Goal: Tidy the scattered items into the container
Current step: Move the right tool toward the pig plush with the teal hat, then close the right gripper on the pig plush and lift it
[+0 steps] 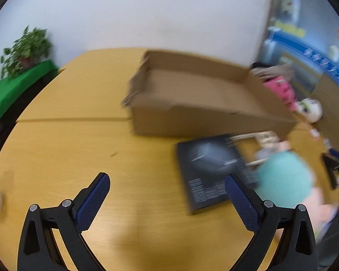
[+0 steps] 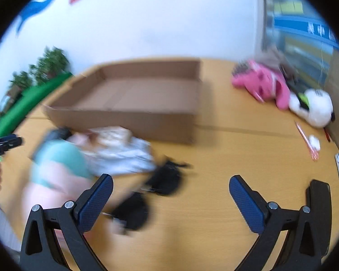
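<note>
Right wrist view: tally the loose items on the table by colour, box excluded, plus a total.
Pink: 1, plush toy
White: 2, plush toy, pale cloth bundle
Teal and pink: 1, soft toy
Black: 2, pouches
Total: 6; blur hides smaller bits.

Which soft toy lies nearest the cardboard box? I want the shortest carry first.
The teal-and-pink plush, lying just in front of the cardboard box; the pink toy and white toy lie off to its right.
</note>
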The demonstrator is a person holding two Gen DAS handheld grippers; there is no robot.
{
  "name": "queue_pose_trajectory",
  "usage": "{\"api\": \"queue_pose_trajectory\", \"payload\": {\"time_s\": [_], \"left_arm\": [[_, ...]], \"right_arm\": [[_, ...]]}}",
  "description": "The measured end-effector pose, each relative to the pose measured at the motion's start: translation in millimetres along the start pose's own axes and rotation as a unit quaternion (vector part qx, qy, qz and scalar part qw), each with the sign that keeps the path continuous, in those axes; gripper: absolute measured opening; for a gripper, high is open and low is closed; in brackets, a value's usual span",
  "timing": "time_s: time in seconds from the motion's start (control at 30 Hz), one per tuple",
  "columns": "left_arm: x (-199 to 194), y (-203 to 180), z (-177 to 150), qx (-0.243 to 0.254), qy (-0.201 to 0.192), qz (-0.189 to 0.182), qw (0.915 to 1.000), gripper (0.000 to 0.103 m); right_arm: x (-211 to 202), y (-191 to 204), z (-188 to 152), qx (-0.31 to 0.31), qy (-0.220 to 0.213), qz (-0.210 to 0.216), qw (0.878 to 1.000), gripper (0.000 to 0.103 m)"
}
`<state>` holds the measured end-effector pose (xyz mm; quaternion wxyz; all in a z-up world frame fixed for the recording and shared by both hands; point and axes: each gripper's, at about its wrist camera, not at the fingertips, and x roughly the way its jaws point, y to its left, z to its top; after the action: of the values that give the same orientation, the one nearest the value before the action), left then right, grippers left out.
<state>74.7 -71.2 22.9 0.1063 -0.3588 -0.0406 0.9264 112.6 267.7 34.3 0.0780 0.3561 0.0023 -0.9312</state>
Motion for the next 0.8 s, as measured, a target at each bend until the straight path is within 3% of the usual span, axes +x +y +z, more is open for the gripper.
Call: {"api": "queue_pose_trajectory", "payload": {"time_s": [0.1, 0.23, 0.4, 0.8], "left_arm": [[-10.6, -29.1, 10.0, 0.017, -0.018, -0.019, 0.9995, 0.103], [-1.6, -51.7, 7.6, 0.008, 0.014, -0.084, 0.9964, 0.103], [17.1, -67.0, -1.1, -0.024, 0.060, -0.117, 0.9911, 0.103], [47.7, -70.5, -9.5, -0.074, 0.105, -0.164, 0.9781, 0.103]], "right_arm": [[-12.9, 51.2, -2.0, -0.036, -0.006, 0.042, 0.998, 0.103], [-6.3, 94.8, -15.1, -0.051, 0.035, 0.079, 0.995, 0.102], [1.0, 106.6, -28.9, -0.032, 0.086, 0.069, 0.993, 0.102], [1.8, 115.5, -36.5, -0.040, 0.092, 0.044, 0.994, 0.102]]}}
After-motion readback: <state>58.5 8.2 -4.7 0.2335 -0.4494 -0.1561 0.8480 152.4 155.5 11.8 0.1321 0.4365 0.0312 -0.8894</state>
